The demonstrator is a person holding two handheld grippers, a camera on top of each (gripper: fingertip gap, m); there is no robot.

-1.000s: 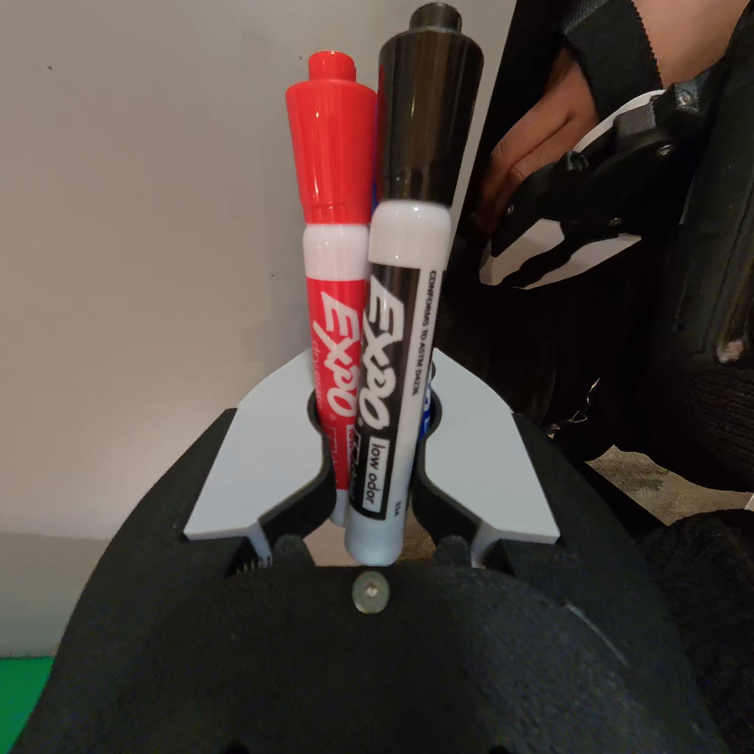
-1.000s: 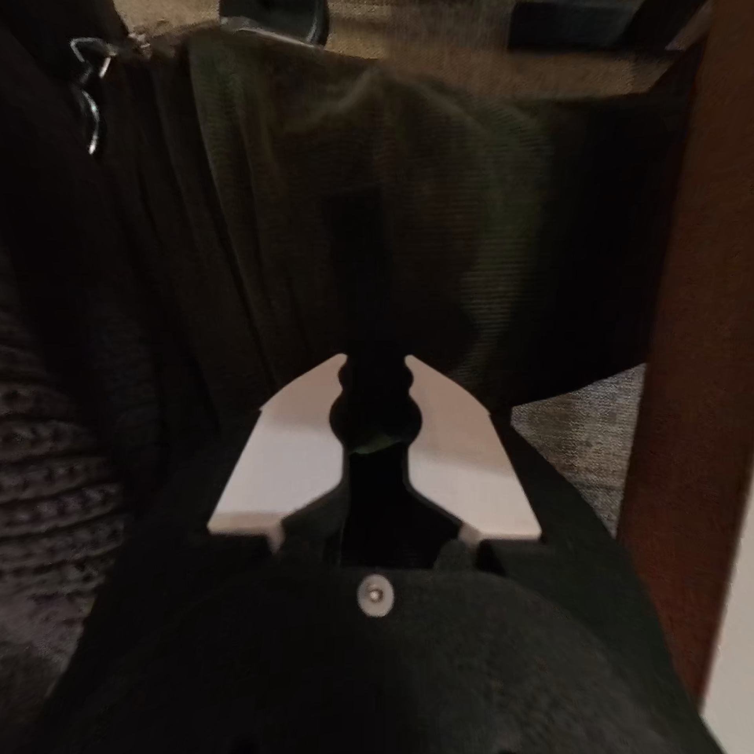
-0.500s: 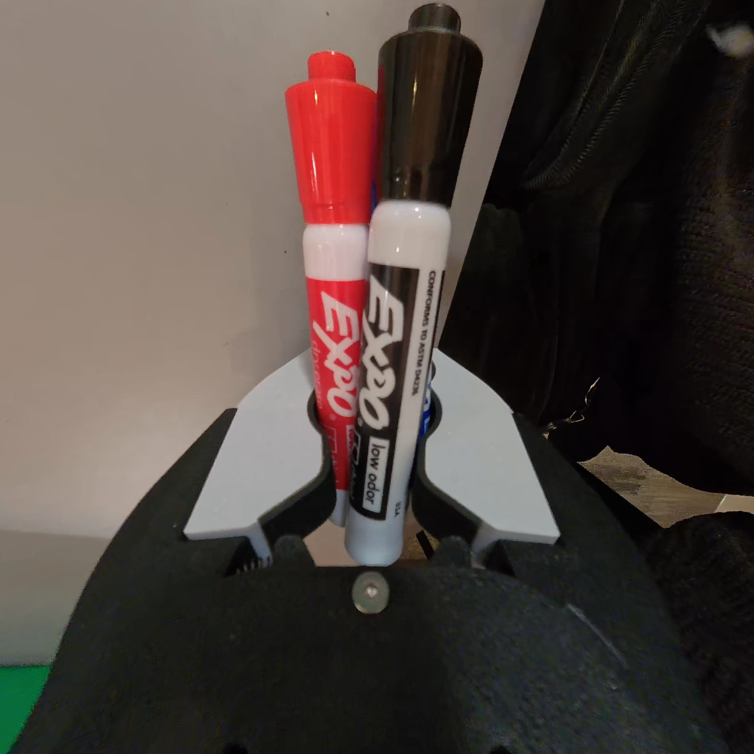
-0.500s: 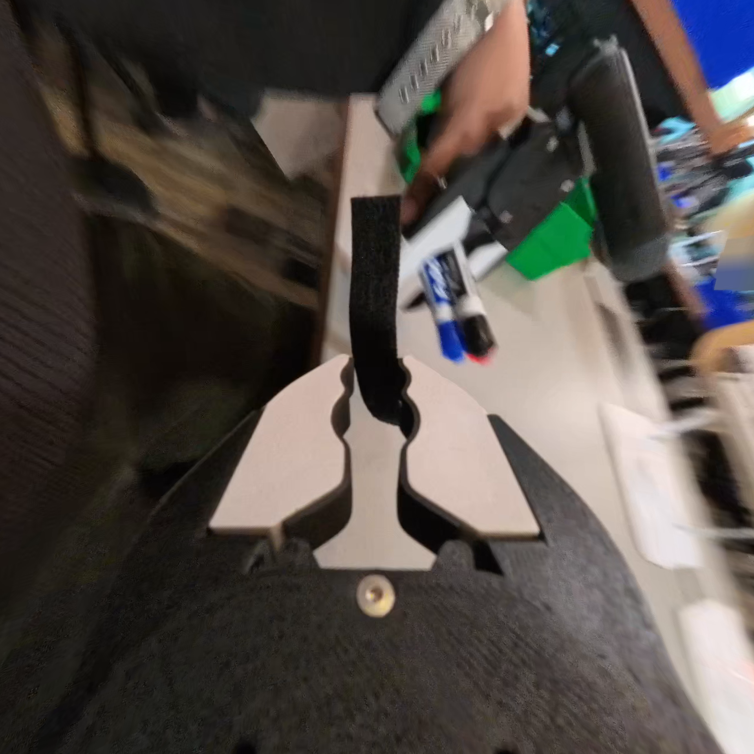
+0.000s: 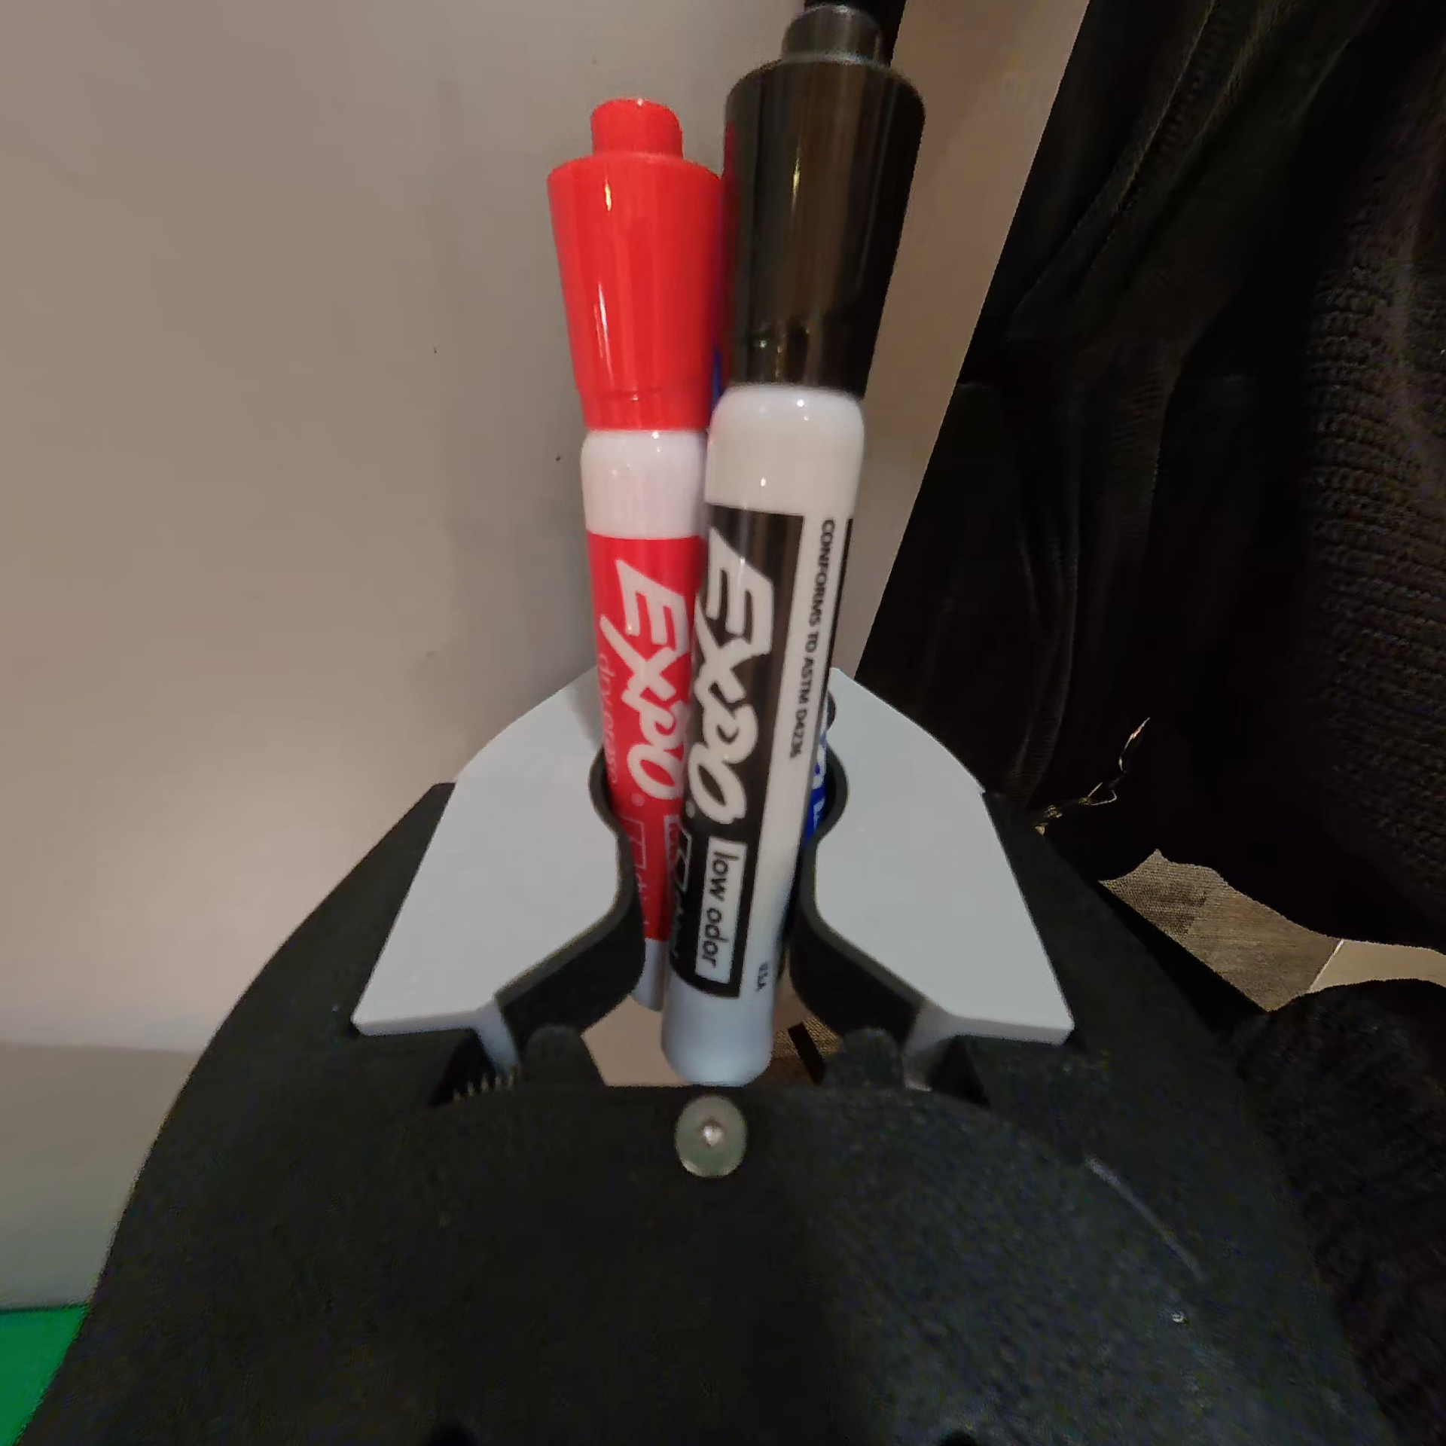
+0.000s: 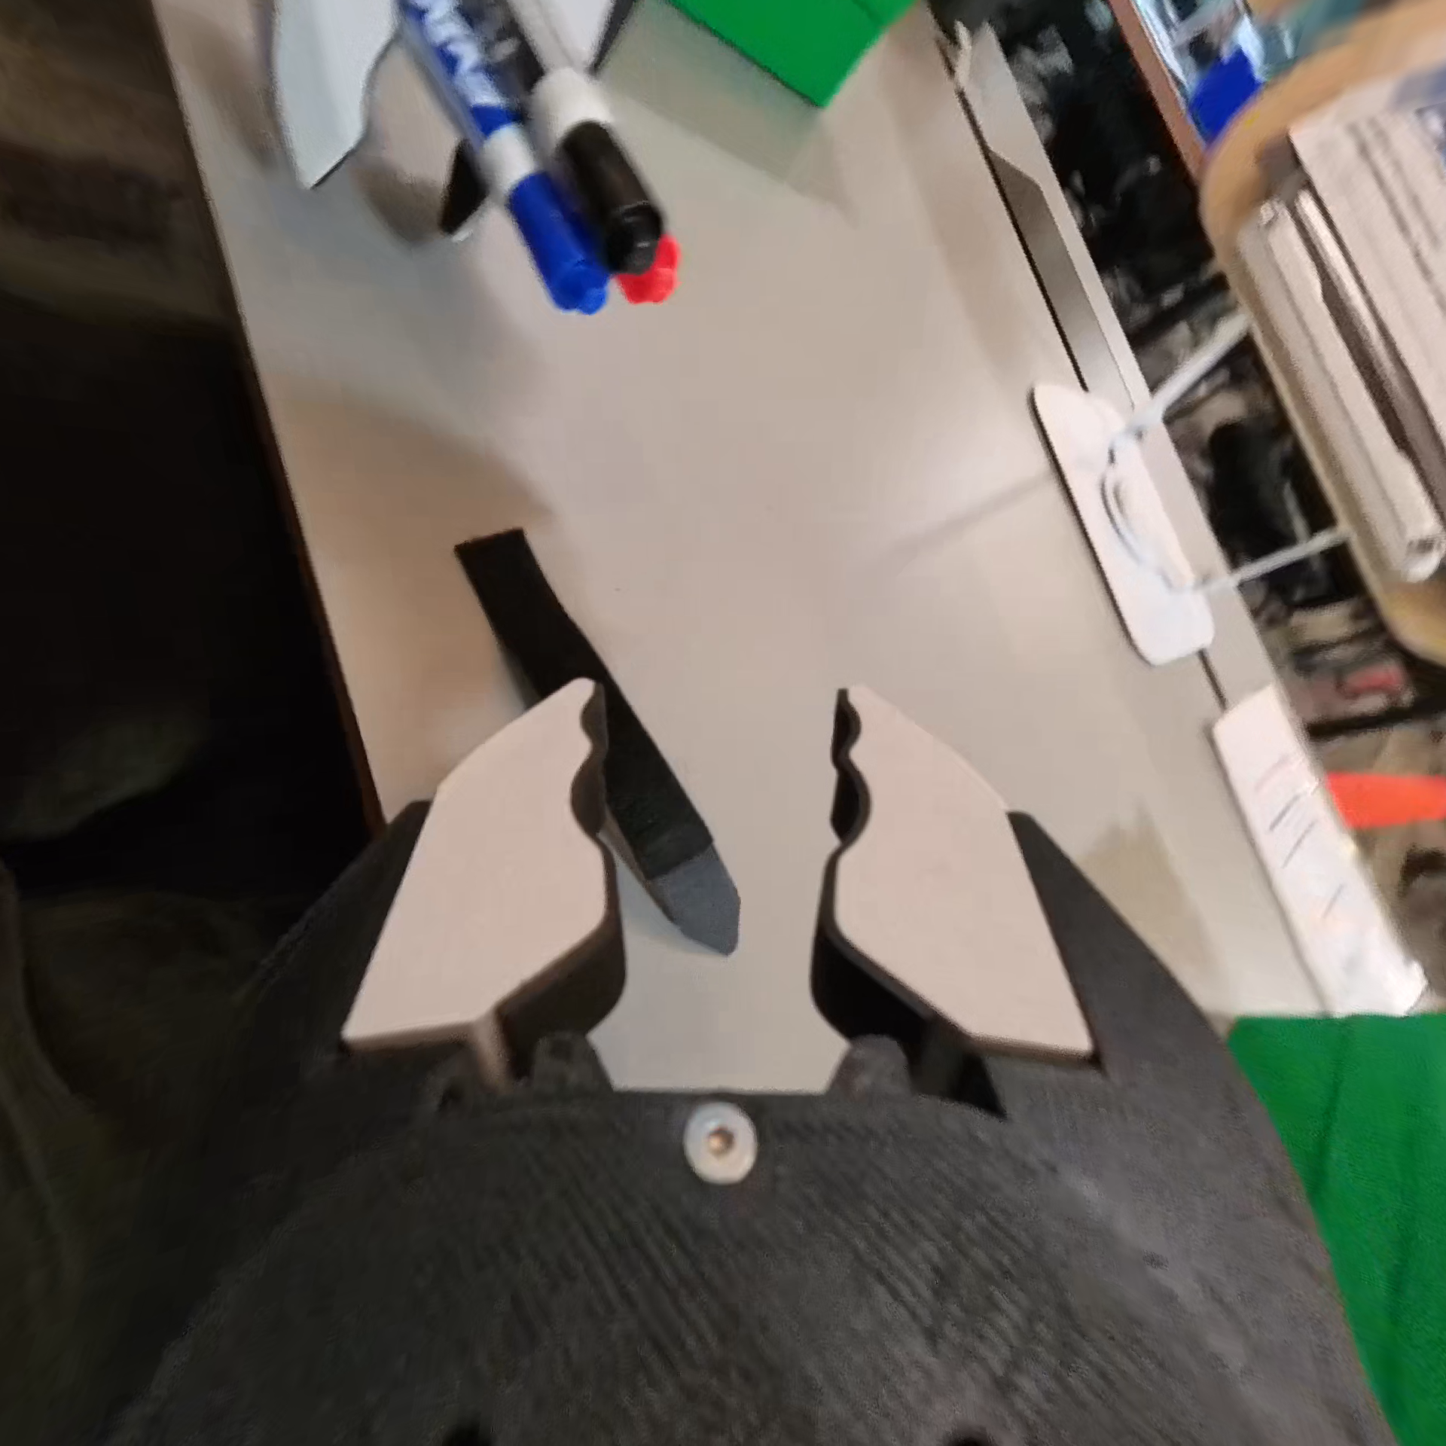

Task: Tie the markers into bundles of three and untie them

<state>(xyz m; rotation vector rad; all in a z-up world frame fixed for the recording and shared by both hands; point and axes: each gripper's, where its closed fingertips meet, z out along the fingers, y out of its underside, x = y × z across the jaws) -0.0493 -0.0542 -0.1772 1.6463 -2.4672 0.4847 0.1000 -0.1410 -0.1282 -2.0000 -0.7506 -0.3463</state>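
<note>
My left gripper [image 5: 712, 704] is shut on three markers held upright together: a red one [image 5: 642, 391], a black one [image 5: 790, 548], and a blue one [image 5: 818, 782] mostly hidden behind them. No band is around them. In the right wrist view the same bundle hangs at the top left, showing the blue marker [image 6: 540, 211], the black marker [image 6: 610, 180] and the red marker's cap [image 6: 649, 274]. My right gripper [image 6: 716, 704] is open and empty. A black strap [image 6: 548, 642] lies loose on the white table [image 6: 782, 469], its grey tip between the open jaws, close to the left finger.
The table's near edge and dark clothing [image 5: 1174, 469] lie to the left in the right wrist view. A green box [image 6: 782, 39] stands behind the markers, and a green object [image 6: 1369, 1174] is at the lower right. White cable mounts [image 6: 1119, 532] line the right edge. Left tips to right tips: about 20 cm. The black strap [image 6: 548, 642] is about 4 cm from my right fingertips and 15 cm from my left.
My right gripper swung from below the table to over it, opened and let go of the black strap. My left gripper kept hold of the three markers and barely moved.
</note>
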